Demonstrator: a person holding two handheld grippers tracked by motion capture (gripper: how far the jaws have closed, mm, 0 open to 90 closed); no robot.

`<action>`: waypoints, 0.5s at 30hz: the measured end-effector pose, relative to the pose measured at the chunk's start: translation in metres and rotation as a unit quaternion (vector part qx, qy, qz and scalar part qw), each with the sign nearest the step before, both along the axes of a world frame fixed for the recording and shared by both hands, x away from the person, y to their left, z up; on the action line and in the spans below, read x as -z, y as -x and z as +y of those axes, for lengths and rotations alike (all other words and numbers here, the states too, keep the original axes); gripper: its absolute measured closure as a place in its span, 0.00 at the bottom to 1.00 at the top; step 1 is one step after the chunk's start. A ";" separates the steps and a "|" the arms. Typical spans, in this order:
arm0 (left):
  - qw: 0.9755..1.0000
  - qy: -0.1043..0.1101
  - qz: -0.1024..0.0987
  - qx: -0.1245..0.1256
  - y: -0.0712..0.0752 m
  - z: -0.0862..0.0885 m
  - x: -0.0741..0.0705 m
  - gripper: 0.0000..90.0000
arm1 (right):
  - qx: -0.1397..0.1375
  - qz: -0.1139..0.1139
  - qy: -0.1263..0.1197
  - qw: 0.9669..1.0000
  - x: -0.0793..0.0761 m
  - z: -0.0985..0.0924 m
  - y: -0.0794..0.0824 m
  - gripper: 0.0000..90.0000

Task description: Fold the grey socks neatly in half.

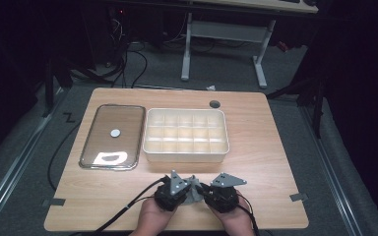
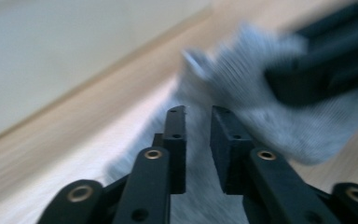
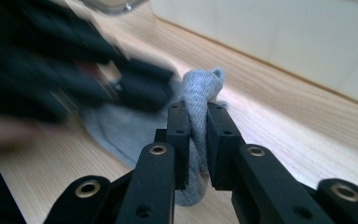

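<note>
we're working a grey knit cloth (image 1: 193, 189), looks like a sock, at the near edge of the counter (image 1: 256, 147), just in front of the divided tray (image 1: 185, 135); clear lid (image 1: 112, 136) is lying to the tray's left. cloth is sitting between the two grippers, touching both, its long axis running roughly left-right across the counter btwn them. right gripper (image 3: 197, 109) is pinching it: jaws narrow, clamped on a bunched fold that's poking up past the tips. left gripper (image 2: 198, 112) is right over the spread part of the cloth, jaws narrow but parted, nothing pressed btwn the pads as far as we're seeing, though that view is blurred. judging next move: left is the nearer free hand, needing to close on the cloth below its tips.
</note>
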State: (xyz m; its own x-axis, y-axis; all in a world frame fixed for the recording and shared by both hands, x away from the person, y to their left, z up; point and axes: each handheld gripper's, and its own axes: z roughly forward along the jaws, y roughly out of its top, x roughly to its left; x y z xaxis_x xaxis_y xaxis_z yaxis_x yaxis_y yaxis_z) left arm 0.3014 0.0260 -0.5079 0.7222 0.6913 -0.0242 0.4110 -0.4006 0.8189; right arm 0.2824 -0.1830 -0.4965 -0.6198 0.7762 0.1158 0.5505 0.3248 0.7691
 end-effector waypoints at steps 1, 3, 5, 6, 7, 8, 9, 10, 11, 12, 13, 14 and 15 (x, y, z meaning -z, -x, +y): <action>1.000 0.009 -0.001 -0.007 0.000 0.010 -0.003 0.78 | 0.000 0.002 0.003 1.000 0.001 0.000 0.000 0.91; 1.000 0.013 0.003 -0.019 0.001 0.030 -0.006 0.70 | 0.001 0.005 0.007 1.000 0.002 -0.001 -0.001 0.90; 0.999 0.021 0.016 -0.030 0.003 0.050 -0.005 0.66 | 0.004 0.006 0.014 1.000 0.001 0.000 0.000 0.90; 0.998 0.031 0.039 -0.027 0.003 0.058 -0.002 0.63 | 0.004 0.004 0.016 1.000 0.000 0.001 0.000 0.90; 0.998 0.031 0.039 -0.027 0.003 0.058 -0.002 0.60 | 0.005 0.004 0.021 1.000 -0.001 0.003 0.000 0.90; 0.996 0.050 0.076 -0.021 0.004 0.067 0.005 0.58 | 0.005 0.002 0.026 1.000 -0.001 0.004 -0.001 0.90; 0.995 0.052 0.088 -0.018 0.004 0.069 0.010 0.57 | 0.005 0.001 0.031 0.999 -0.002 0.006 -0.001 0.90; 0.993 0.053 0.101 -0.015 0.004 0.069 0.015 0.56 | 0.006 0.001 0.036 0.999 -0.002 0.007 -0.001 0.90; 0.992 0.053 0.112 -0.014 0.004 0.068 0.019 0.56 | 0.007 0.001 0.041 0.999 -0.003 0.009 -0.001 0.90; 0.991 0.057 0.120 -0.014 0.003 0.068 0.021 0.57 | 0.007 -0.001 0.045 0.999 -0.004 0.010 -0.001 0.90; 0.990 0.063 0.126 -0.010 0.002 0.068 0.022 0.59 | 0.007 0.001 0.048 0.999 -0.005 0.010 -0.001 0.90; 0.990 0.065 0.129 -0.008 0.002 0.067 0.022 0.64 | 0.008 0.000 0.051 0.999 -0.005 0.011 -0.001 0.90; 0.989 0.066 0.129 -0.007 0.002 0.066 0.022 0.69 | 0.009 -0.001 0.055 0.998 -0.006 0.011 0.000 0.90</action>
State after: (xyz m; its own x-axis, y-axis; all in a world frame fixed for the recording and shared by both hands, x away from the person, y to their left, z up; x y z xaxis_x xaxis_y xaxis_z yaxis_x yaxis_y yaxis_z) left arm 0.2991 0.0920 -0.5302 0.6702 0.6804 -0.2966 0.6181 -0.2904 0.7305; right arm 0.2826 -0.1717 -0.4906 -0.6053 0.7954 0.0288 0.5558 0.3965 0.7307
